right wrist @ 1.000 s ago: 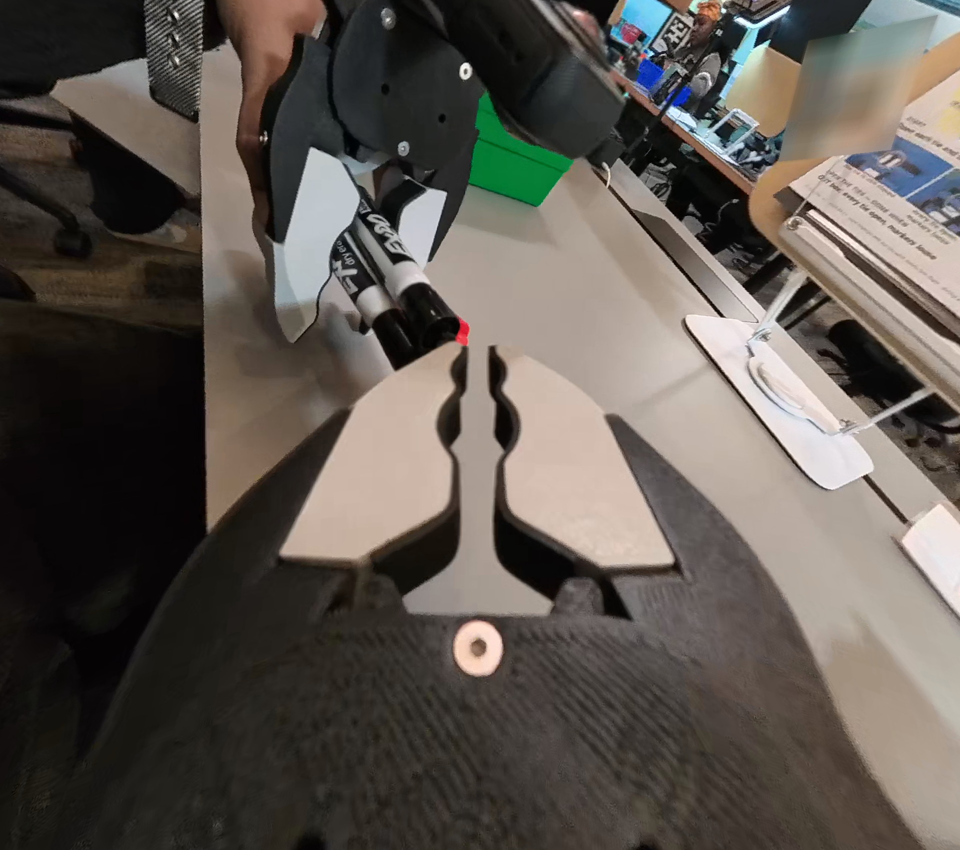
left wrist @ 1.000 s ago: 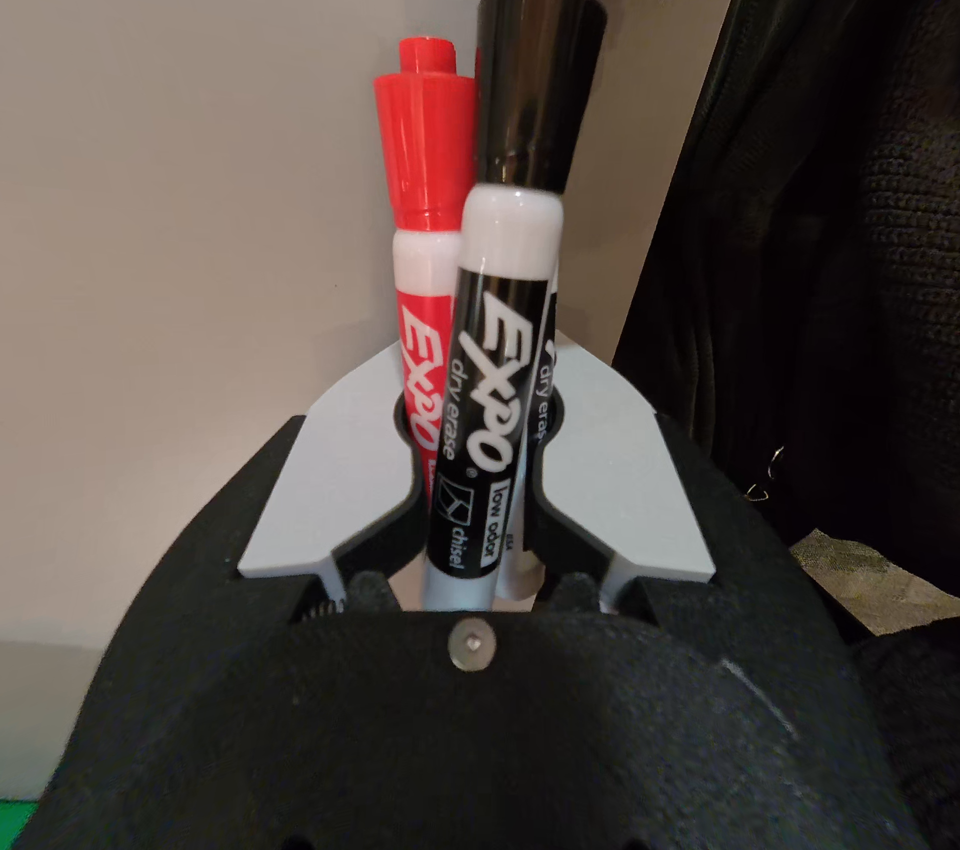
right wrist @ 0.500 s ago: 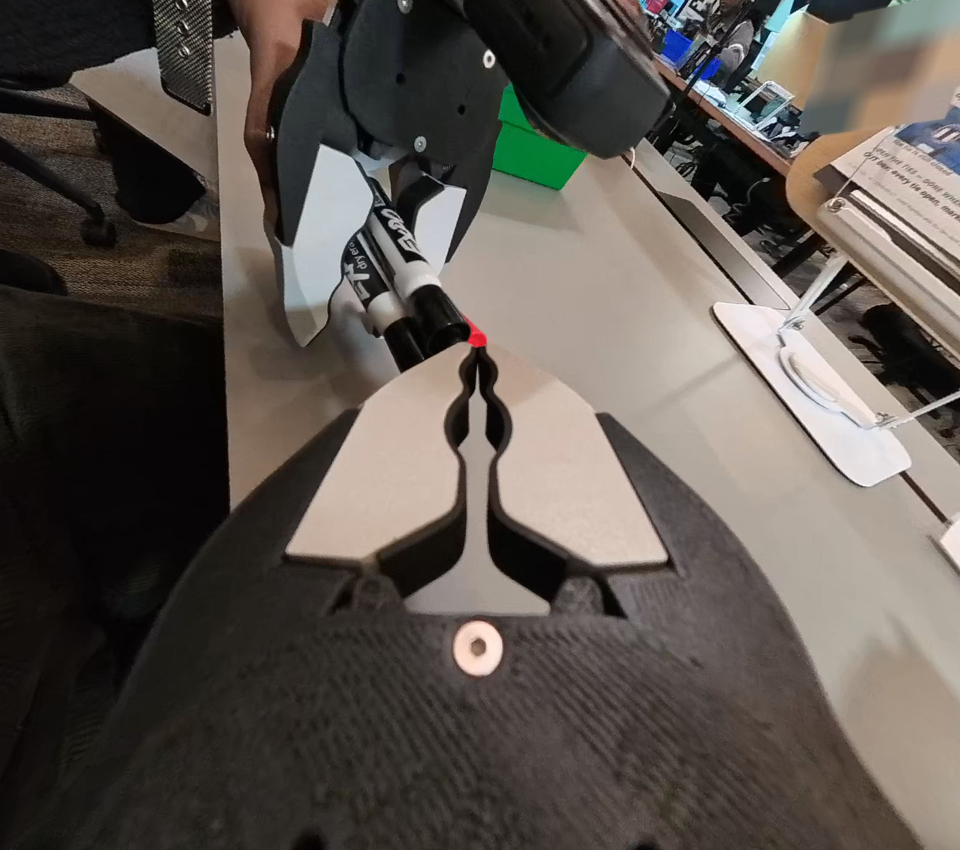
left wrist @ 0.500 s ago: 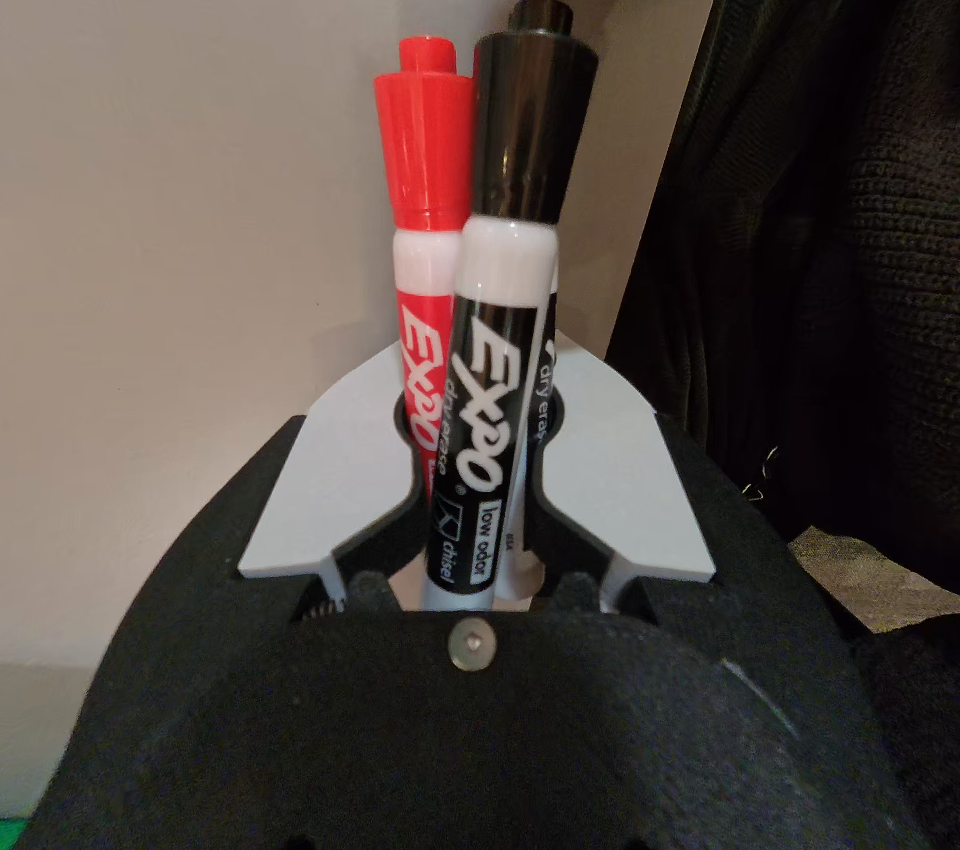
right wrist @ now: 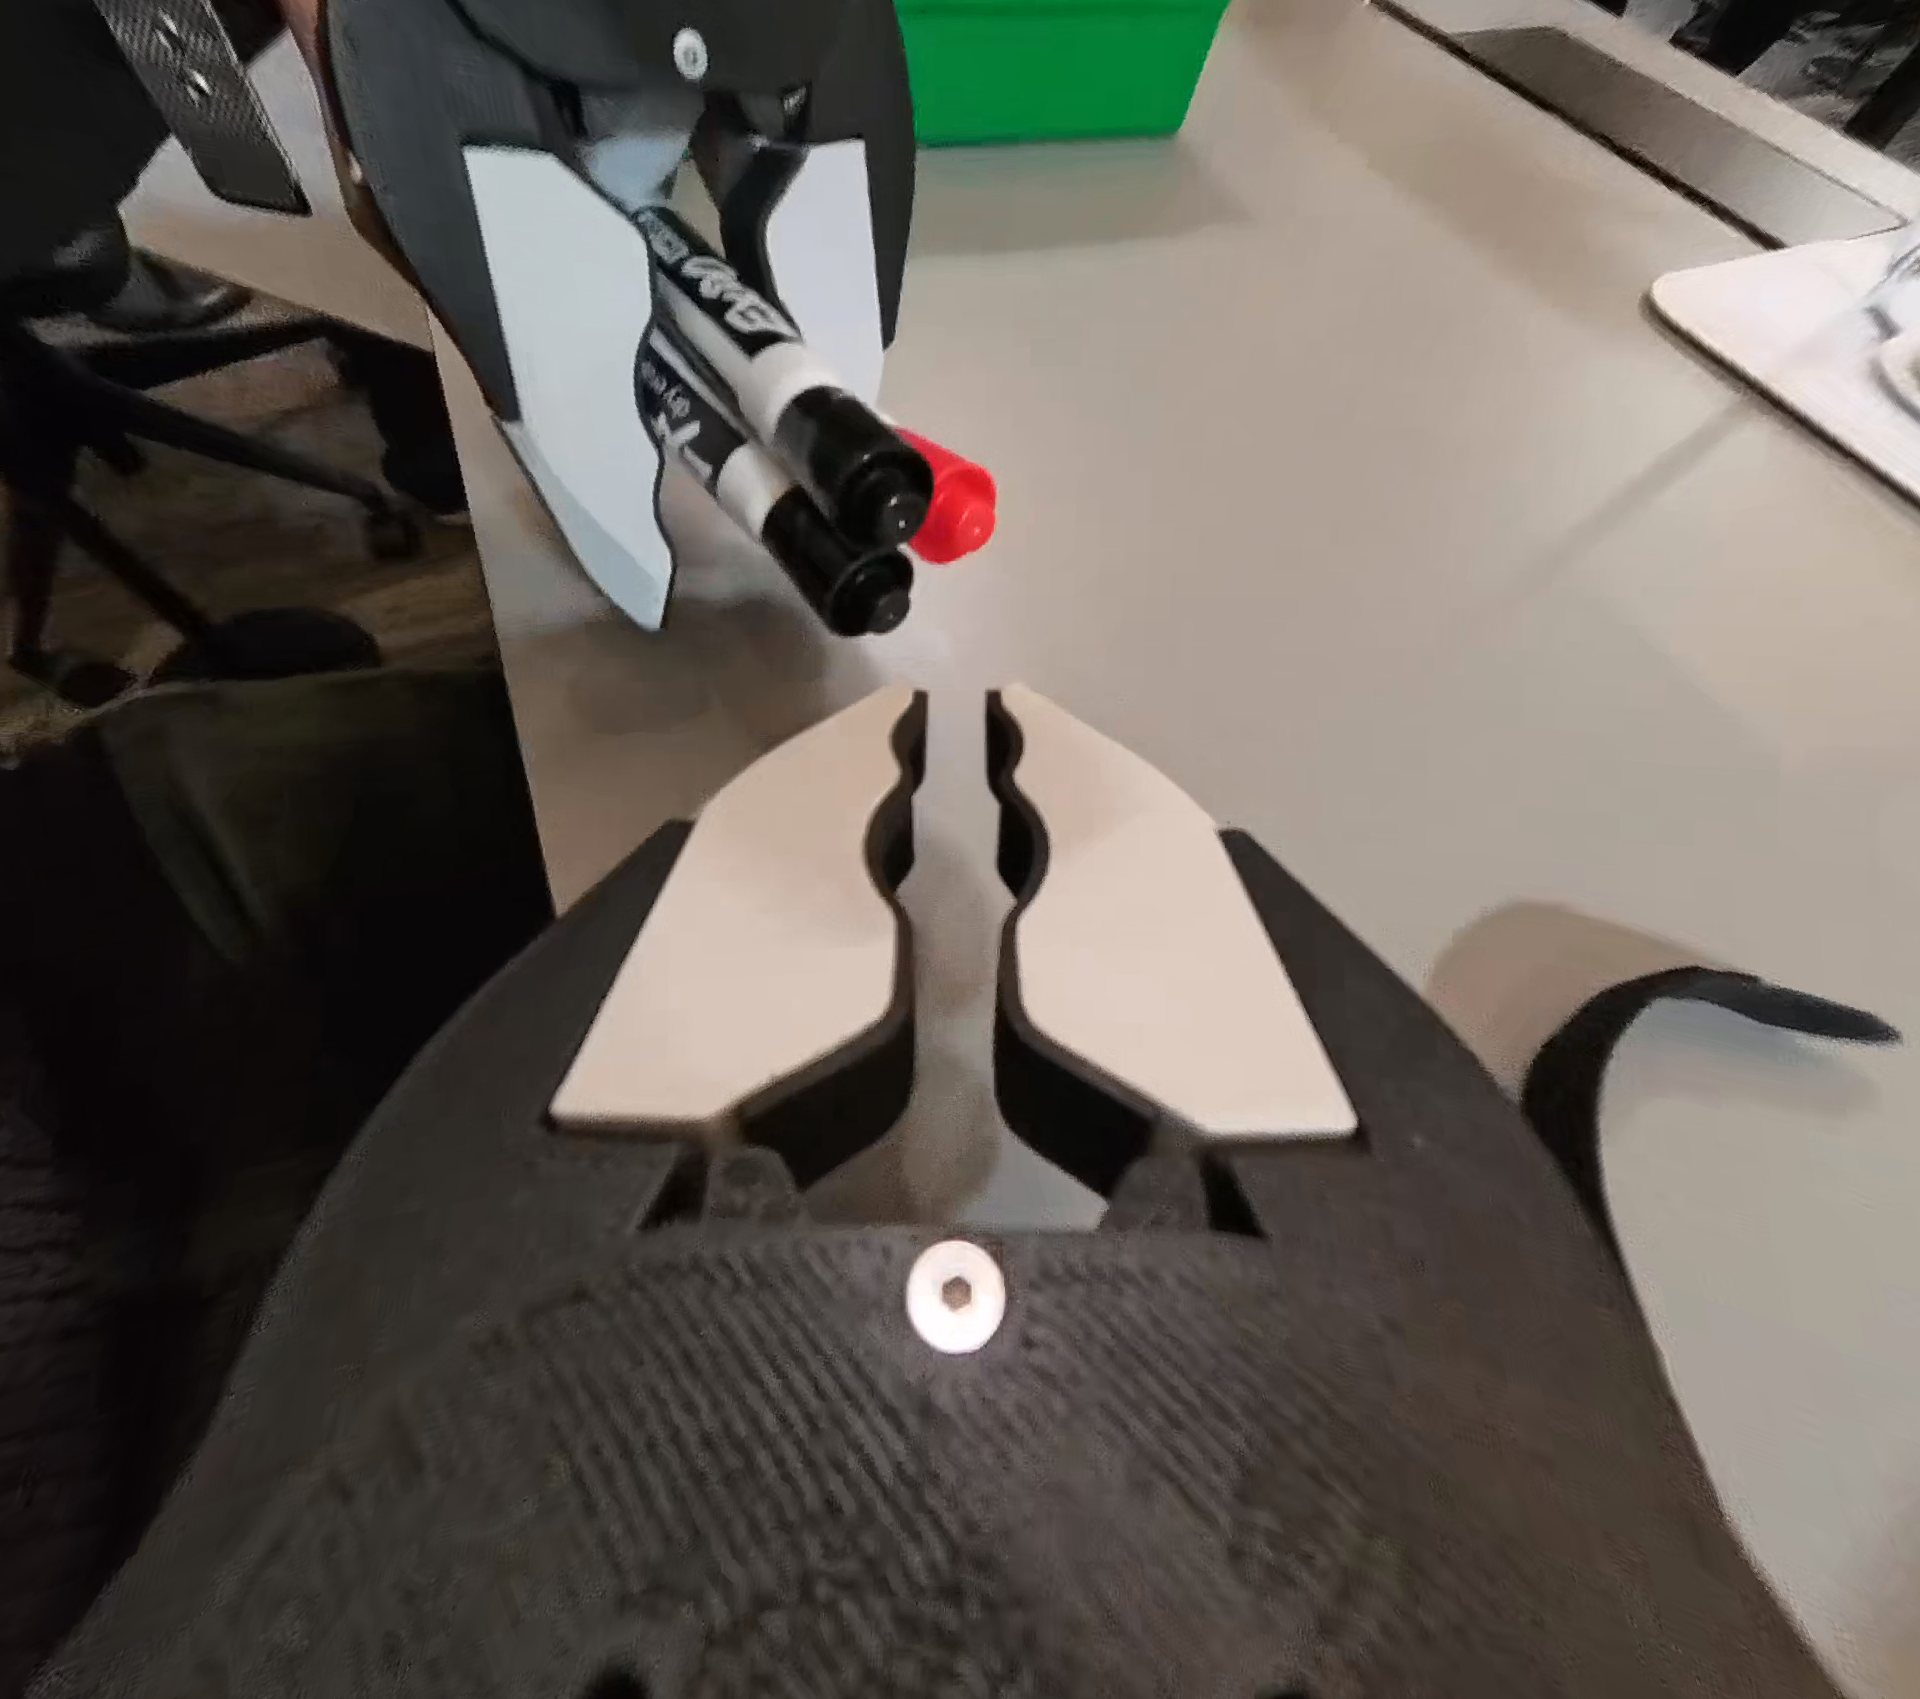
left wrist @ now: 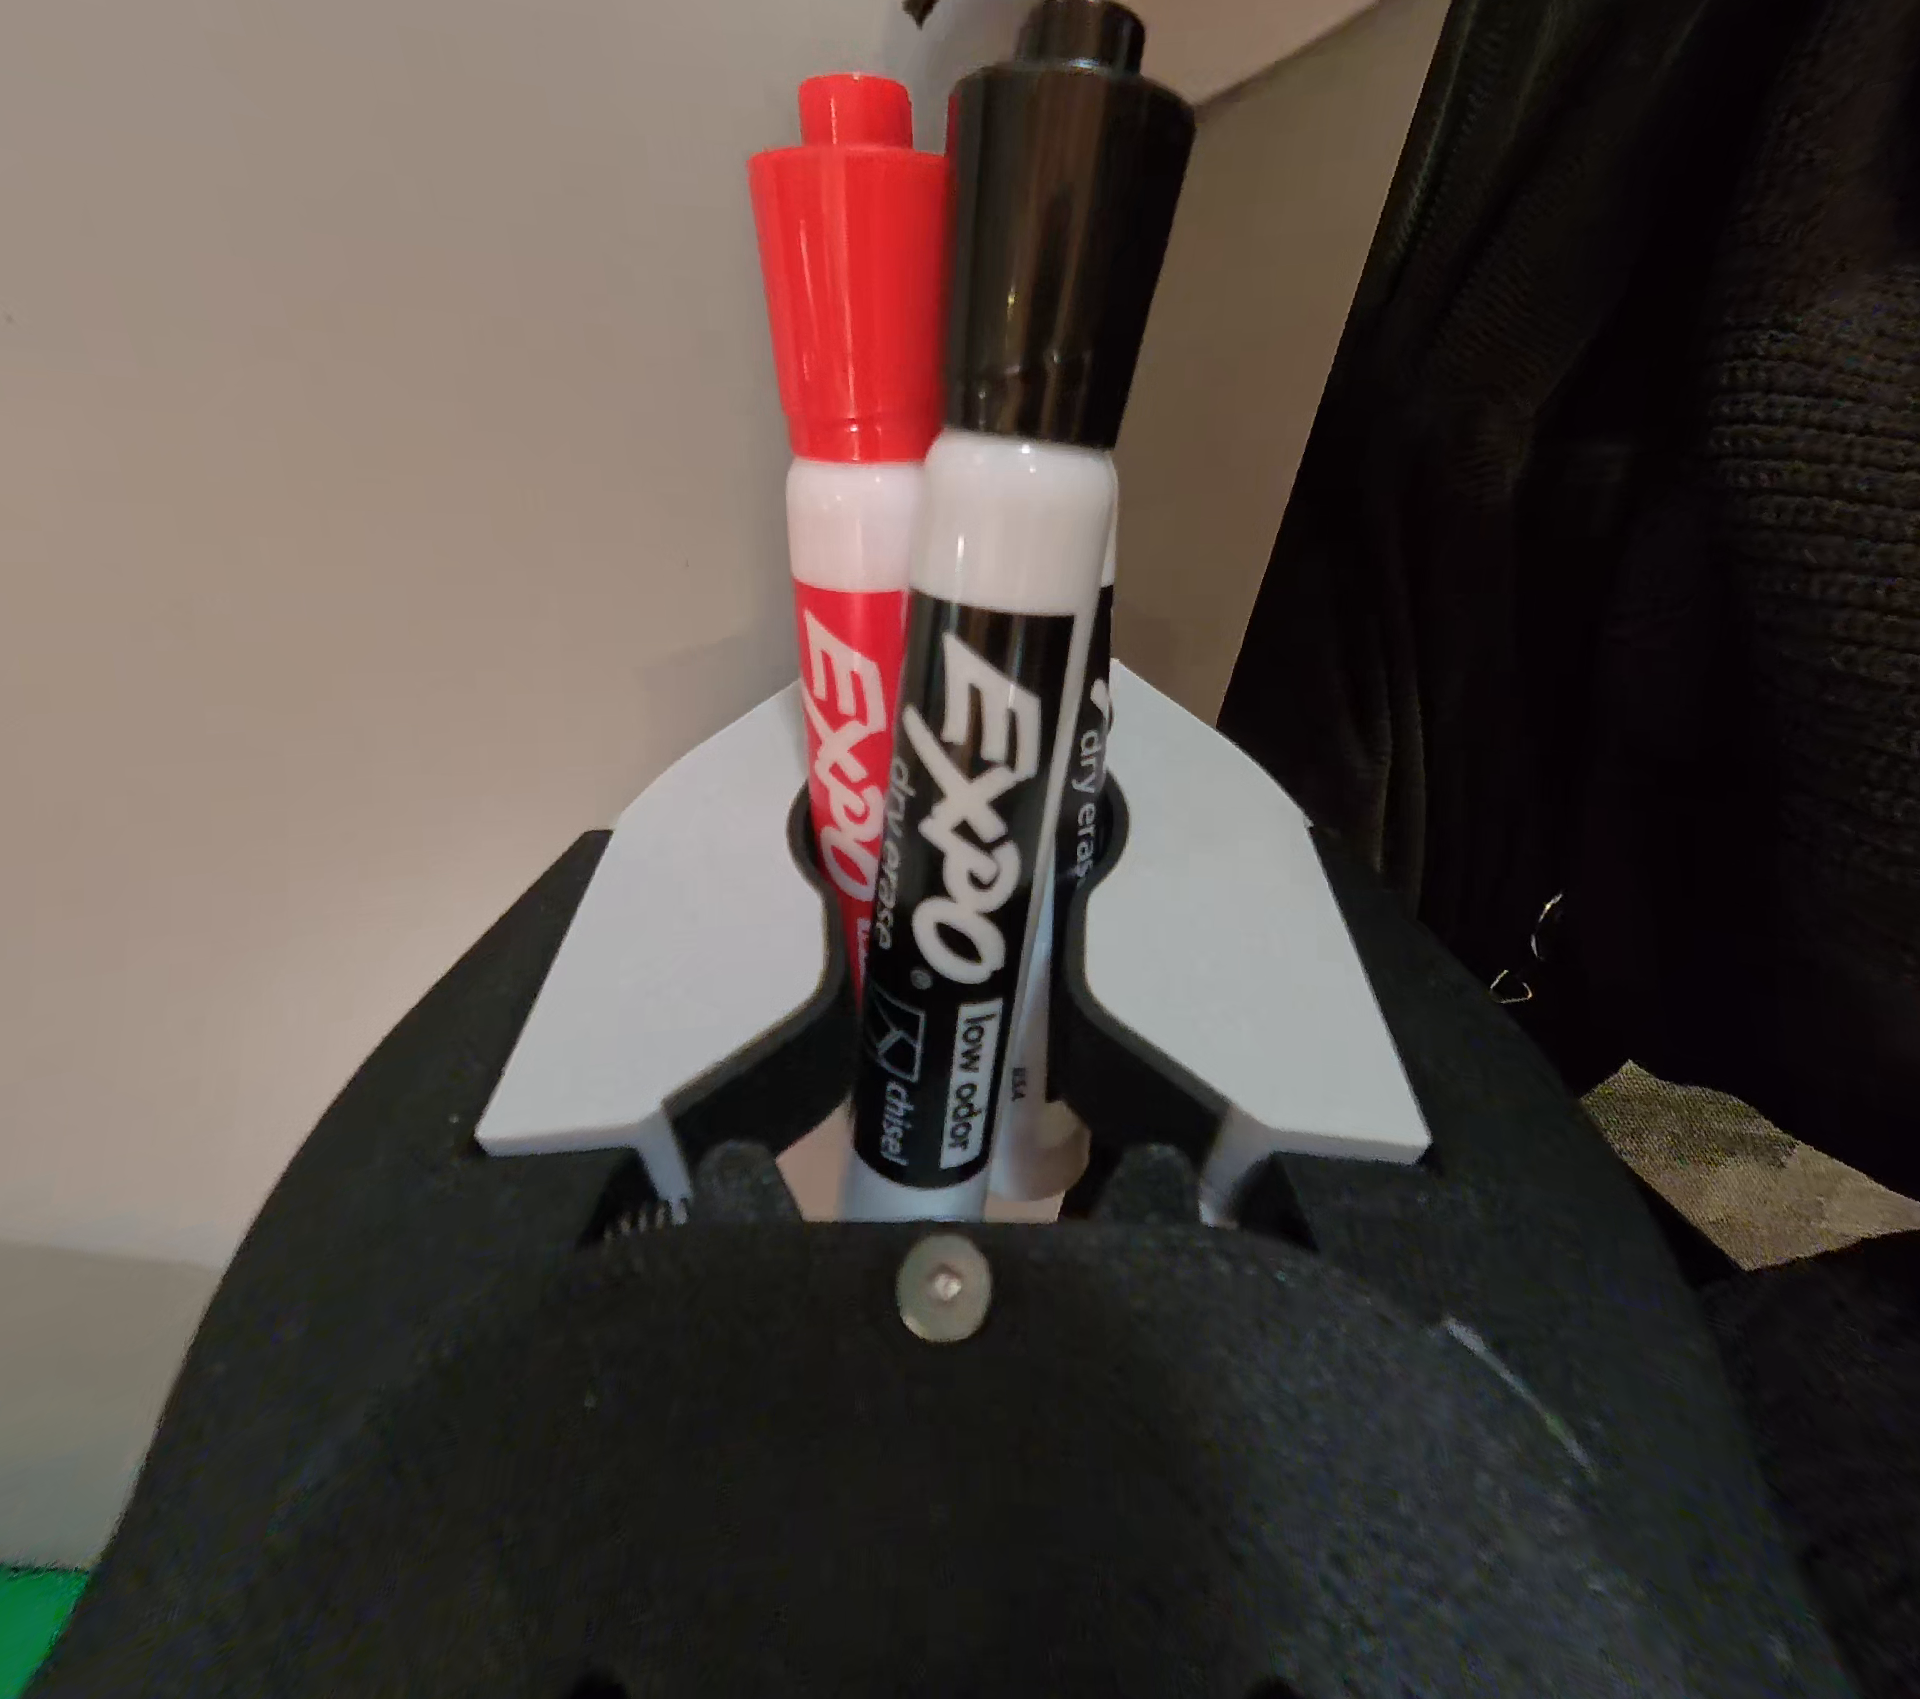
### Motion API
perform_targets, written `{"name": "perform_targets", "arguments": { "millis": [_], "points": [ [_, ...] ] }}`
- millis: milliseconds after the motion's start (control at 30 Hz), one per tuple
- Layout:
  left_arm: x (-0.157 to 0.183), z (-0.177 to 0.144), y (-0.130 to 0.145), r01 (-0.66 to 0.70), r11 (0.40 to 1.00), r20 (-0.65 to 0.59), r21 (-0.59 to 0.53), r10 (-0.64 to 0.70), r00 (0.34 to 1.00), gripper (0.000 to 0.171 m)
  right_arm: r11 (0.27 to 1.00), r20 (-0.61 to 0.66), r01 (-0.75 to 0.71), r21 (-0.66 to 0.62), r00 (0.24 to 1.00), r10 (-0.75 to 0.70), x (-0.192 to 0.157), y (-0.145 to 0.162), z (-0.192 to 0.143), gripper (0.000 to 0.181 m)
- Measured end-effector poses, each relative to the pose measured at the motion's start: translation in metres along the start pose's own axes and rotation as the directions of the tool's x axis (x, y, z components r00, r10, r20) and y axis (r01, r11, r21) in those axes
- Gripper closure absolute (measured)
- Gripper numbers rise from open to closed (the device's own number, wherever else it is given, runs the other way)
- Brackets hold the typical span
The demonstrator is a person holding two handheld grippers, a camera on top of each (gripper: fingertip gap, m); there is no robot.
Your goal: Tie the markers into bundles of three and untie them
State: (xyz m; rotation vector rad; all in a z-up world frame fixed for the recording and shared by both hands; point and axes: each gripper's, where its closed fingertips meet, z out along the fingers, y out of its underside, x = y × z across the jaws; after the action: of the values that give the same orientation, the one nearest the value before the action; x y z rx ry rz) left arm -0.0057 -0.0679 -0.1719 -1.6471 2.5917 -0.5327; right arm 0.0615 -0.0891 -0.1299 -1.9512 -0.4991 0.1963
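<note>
Right wrist view: your left gripper [right wrist: 727, 361] clamps three markers [right wrist: 831, 496], two black, one red; your right gripper [right wrist: 954, 699] slightly parted, empty.

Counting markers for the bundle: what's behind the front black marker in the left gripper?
A second black marker sits behind the front black marker in the left gripper, beside the red marker. Left wrist view hides most of it.

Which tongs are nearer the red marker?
Left. The left tongs clamp the red marker with two black ones; the right tongs sit just short of its cap, empty.
</note>
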Motion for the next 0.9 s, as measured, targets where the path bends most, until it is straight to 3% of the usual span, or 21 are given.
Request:
{"name": "perform_targets", "arguments": {
  "millis": [500, 900],
  "points": [
    [0.003, 0.002, -0.003, -0.006, 1.0, -0.014, 0.005, 0.006, 1.0, 0.128, 0.997, 0.11, -0.042, 0.06, 0.993, 0.035, -0.021, -0.01, 0.0, 0.177],
    [0.004, 0.005, 0.0, 0.019, 1.0, -0.018, -0.022, -0.02, 1.0, 0.129, 0.999, 0.062, -0.048, 0.021, 0.997, 0.047, -0.01, -0.003, 0.001, 0.173]
  ]
}}
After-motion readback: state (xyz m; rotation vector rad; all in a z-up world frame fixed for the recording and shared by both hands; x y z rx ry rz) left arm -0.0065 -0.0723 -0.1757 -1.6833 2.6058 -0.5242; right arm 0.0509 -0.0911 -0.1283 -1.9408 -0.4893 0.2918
